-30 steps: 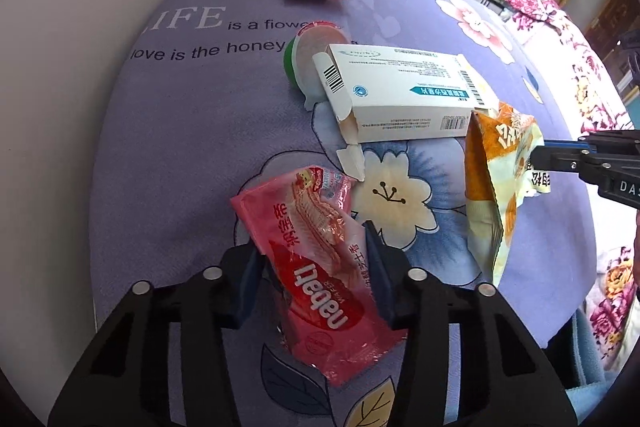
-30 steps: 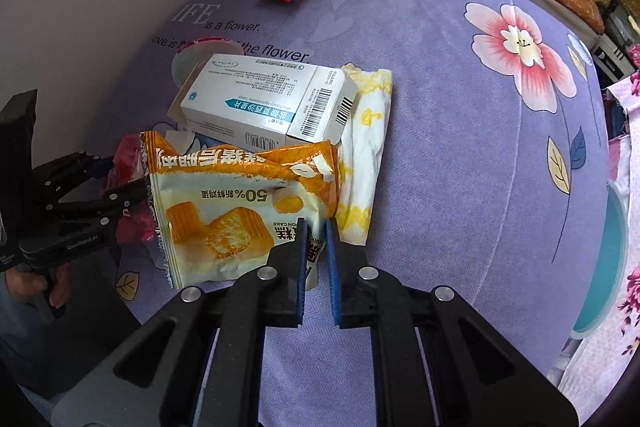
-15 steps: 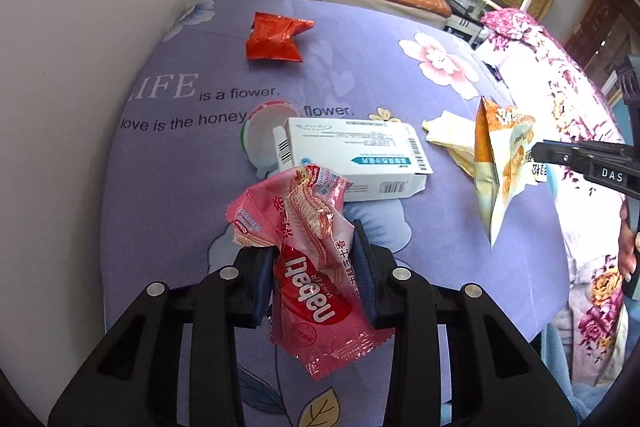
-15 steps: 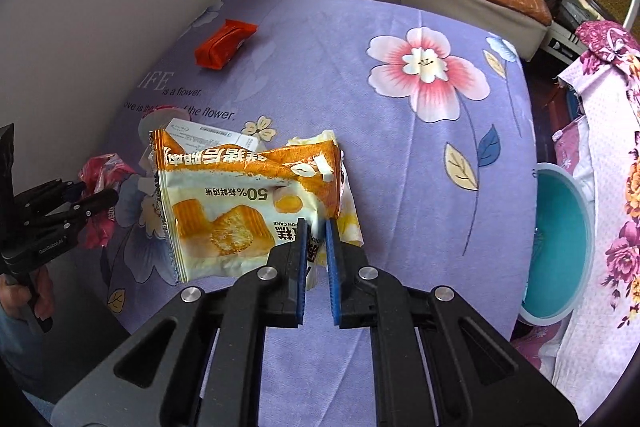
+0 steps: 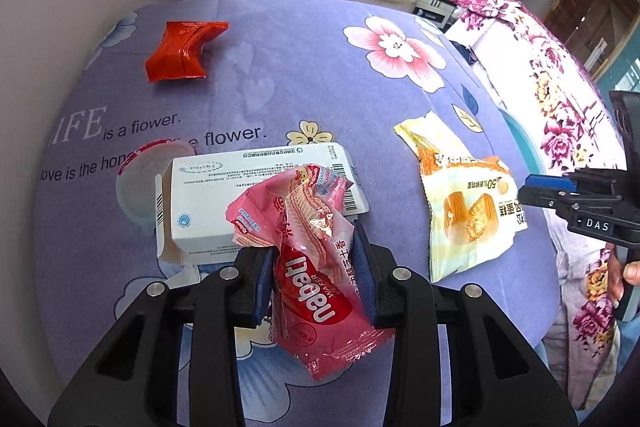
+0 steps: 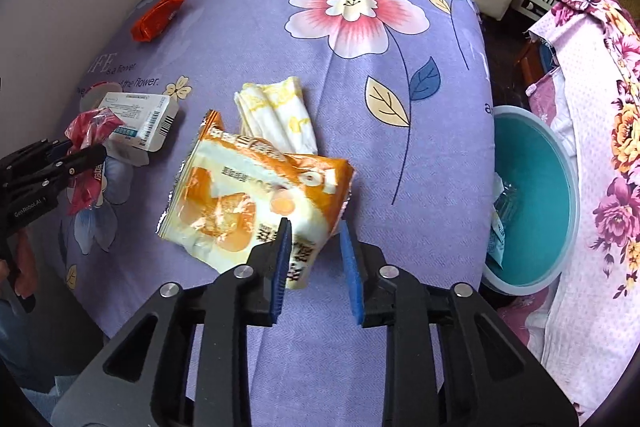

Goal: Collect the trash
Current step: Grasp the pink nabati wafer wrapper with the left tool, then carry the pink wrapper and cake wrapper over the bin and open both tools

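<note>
Pink wafer wrapper (image 5: 316, 267) was clamped in the left gripper (image 5: 314, 277), lifted off the counter (image 6: 400, 167). Right gripper (image 6: 314, 259) fingers had just been opening, now apart, orange cake wrapper (image 6: 248, 203) loose between them, probably released too early, short of the teal bin (image 6: 536, 203).

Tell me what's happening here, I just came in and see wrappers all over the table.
A person with a gripper in each hand is clearing trash off the purple flowered tablecloth. The left gripper is shut on a pink wafer wrapper. The right gripper has just been opening; the orange cake wrapper sits loose between its pads. A teal bin waits beside the table. A white box, a red packet and a yellow wrapper are still lying out.
</note>
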`<state>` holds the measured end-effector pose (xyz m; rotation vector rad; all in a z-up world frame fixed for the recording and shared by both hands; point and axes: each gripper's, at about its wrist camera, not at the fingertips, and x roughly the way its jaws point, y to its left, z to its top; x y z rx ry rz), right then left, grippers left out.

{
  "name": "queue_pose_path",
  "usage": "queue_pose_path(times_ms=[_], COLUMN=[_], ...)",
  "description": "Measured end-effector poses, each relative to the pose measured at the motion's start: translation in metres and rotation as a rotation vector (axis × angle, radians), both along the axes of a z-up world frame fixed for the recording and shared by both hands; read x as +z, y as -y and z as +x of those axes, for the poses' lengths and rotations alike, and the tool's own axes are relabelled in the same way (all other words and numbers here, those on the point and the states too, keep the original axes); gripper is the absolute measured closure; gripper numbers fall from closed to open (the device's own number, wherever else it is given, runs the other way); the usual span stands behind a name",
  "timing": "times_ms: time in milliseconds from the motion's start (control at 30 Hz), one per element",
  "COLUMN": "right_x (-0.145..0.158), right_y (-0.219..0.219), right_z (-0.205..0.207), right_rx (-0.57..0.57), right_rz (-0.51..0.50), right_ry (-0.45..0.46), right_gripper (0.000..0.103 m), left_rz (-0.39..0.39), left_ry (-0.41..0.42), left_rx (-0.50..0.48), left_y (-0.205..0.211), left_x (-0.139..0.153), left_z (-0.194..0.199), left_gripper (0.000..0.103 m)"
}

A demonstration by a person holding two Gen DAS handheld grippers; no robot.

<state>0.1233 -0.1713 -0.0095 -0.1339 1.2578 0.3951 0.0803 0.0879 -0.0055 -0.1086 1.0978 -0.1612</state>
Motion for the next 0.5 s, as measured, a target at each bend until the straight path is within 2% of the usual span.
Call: queue_pose_path(times_ms=[167,333,367,400,500], right_x=[-0.003,-0.021,-0.025,-0.029,-0.030], right_y=[0.000,-0.020,-0.023,-0.025,-0.027], right_z=[0.010,0.011,0.010,0.008,0.003], right_rx=[0.004,0.040,0.043,0.044,0.049], right_rz=[0.033,0.038,0.032,0.029,0.024], right_ry=[0.000,-0.045,-0.046,-0.051,-0.053], right_gripper=[0.040,0.040,0.052,0.080,0.081], left_rz=[-0.009,-0.014,-0.016,-0.016,-0.015], left_ry=[-0.011,-0.022,-0.023,-0.024,-0.023], left_rx=[0.007,0.005,0.004,0.002,-0.005], left_y=[-0.003,-0.004,-0.004,-0.003,-0.001], left_x=[-0.003,-0.008,-0.008,-0.009,-0.010], left_z=[0.005,0.007,0.007,0.008,0.008], left_gripper=[0.067,0.067,0.067,0.067,0.067])
